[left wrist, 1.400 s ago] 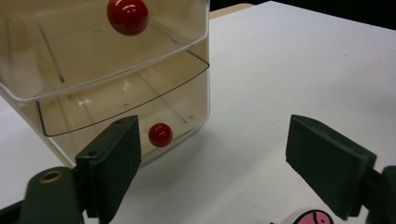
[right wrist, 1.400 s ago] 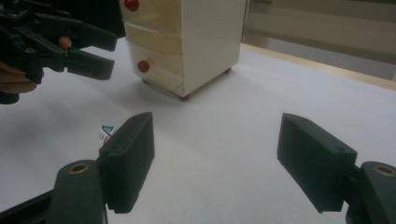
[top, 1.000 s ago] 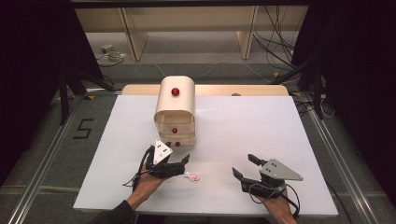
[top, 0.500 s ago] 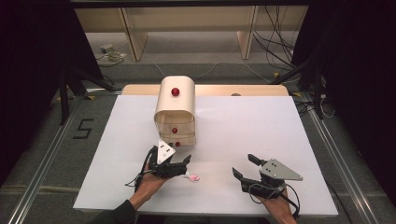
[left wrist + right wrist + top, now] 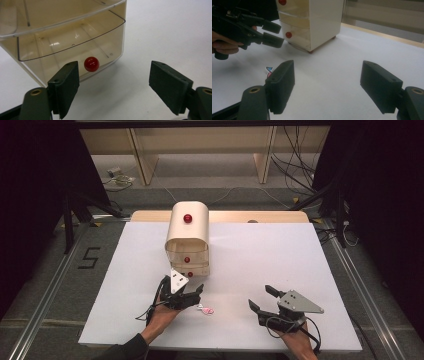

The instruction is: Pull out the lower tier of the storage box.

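Your left tool [image 5: 191, 291] sits low over the white counter [image 5: 260, 255], pointed at the bottom drawer of the small cream plastic drawer cabinet with a rounded top [image 5: 187, 237]. Its jaws stand well apart and have just been closing a little, with nothing clamped between them. In the left gripper view the round red knob [image 5: 91, 64] of that clear, amber-tinted bottom drawer [image 5: 72, 47] lies just ahead of the tool, close beside the inner edge of the jaw on the left and not touched by it. The drawer front is right in front of the jaw tips, and the drawer looks empty through its clear wall.

Your right tool [image 5: 261, 298] rests near the counter's near edge, well apart from the cabinet, which stands ahead of it and off to its left. Its jaws are spread wide with only bare counter between them. In the right gripper view your left tool [image 5: 270, 33] shows farther off at the upper left, its jaw tips just short of the lowest red knob [image 5: 288, 35].

A small flat pink and white scrap [image 5: 205, 310] lies on the counter just to the right of your left tool, between the two tools and nearer the left one. In the right gripper view it peeks out beside the jaw on the left [image 5: 268, 70].

The cabinet's upper two red knobs [image 5: 187, 218] face you above the left tool.
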Tool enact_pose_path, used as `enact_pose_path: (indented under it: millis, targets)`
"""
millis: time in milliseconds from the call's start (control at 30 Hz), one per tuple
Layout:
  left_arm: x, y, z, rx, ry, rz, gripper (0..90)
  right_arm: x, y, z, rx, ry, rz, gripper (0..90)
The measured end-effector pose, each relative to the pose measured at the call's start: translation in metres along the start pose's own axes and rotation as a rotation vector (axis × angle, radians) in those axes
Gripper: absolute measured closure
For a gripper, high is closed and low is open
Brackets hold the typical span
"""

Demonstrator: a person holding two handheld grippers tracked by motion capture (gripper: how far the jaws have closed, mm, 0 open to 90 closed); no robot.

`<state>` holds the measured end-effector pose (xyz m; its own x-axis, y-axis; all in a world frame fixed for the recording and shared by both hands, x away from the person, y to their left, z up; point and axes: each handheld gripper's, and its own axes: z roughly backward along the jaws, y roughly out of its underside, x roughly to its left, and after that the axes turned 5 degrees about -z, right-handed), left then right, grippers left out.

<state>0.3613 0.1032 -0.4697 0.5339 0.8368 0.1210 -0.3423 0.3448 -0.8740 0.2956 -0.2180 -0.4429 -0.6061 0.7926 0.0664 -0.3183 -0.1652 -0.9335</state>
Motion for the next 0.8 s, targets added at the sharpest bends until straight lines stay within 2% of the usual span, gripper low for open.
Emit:
enact_pose_path:
  millis: [333,800]
  targets:
    - [-0.0030,0.0011,-0.0053,0.020,-0.023,-0.002,28.7,-0.0003,0.0000,-0.0002,0.001,-0.002,0.005,28.9]
    - [-0.0059,0.0012,-0.0084,0.018,-0.027,-0.003,31.0,0.0000,0.0001,-0.0005,-0.002,-0.006,0.008,29.3]
